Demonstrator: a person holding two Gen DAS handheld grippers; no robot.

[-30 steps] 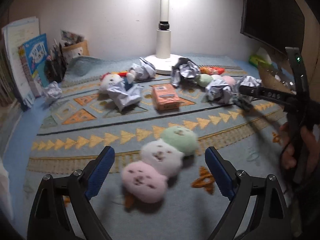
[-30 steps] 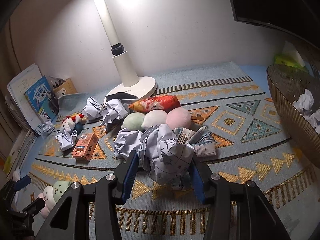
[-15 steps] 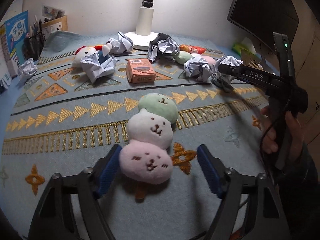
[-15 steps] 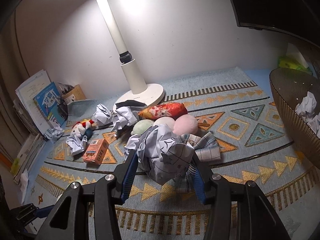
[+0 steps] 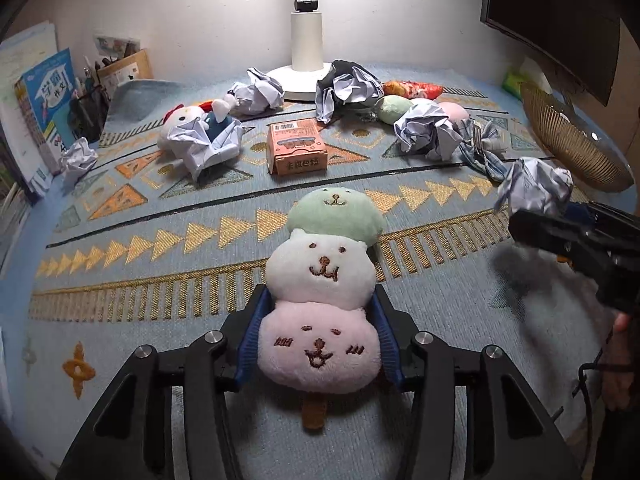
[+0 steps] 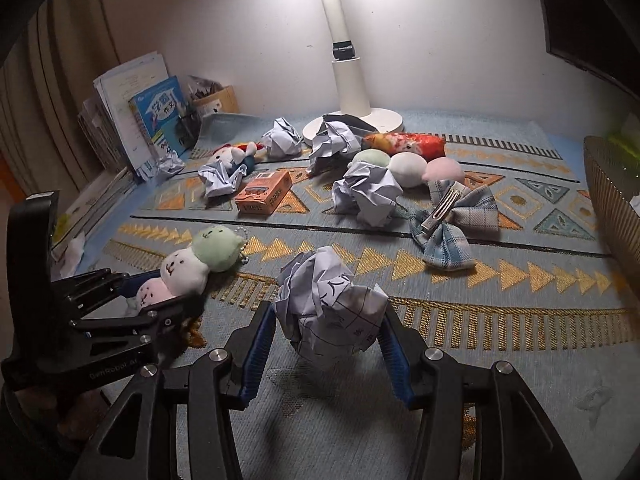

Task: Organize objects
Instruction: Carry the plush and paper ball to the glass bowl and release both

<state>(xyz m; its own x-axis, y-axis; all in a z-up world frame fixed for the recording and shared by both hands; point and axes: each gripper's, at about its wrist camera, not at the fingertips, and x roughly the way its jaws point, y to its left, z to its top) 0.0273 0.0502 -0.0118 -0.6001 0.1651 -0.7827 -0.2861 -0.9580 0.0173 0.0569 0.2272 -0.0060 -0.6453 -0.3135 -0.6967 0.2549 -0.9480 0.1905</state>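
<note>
Left gripper [image 5: 318,340], jaws just closed, pinching pink end of three-ball plush toy [image 5: 324,276]; right gripper [image 6: 326,344] clamped on crumpled paper ball [image 6: 328,304] above patterned mat [image 6: 500,320].

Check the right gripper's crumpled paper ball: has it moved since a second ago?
Yes. The paper ball, held by the right gripper, left the plaid bow and the pile by the lamp base, coming toward the camera.

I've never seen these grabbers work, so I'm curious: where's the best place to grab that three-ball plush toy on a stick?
Probably the pink bottom ball of the plush toy, squeezed across its sides from the stick end. It lies flat and lengthwise, so the soft ball fits between the pads. The left gripper has just been closing there, with the ball between its pads.
</note>
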